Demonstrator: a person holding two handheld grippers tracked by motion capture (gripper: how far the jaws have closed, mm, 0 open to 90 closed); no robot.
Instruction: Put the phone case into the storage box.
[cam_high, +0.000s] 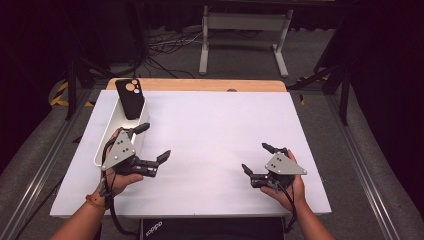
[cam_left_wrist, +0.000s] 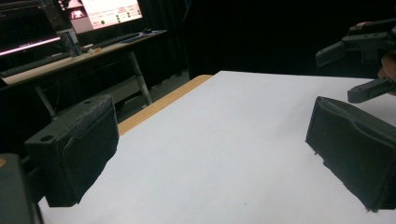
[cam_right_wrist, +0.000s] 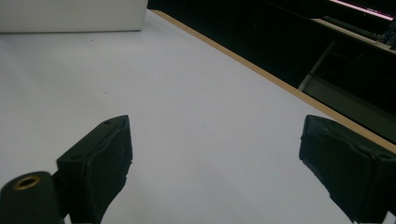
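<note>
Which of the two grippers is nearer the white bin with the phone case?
The left gripper: it sits right beside the white bin holding the black phone case, while the right gripper rests far across the table.

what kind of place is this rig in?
Likely a lab or data-collection workspace: a white-covered wooden table ringed by black curtains, loose black cables on the grey floor, and a lit computer monitor on a side desk.

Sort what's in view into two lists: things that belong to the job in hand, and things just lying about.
Job in hand:
- black phone case, standing in the bin
- white bin
- left gripper, open, beside the bin
- right gripper, open

Lying about:
- white stand on the floor behind the table
- floor cables
- desk with lit screen
</note>
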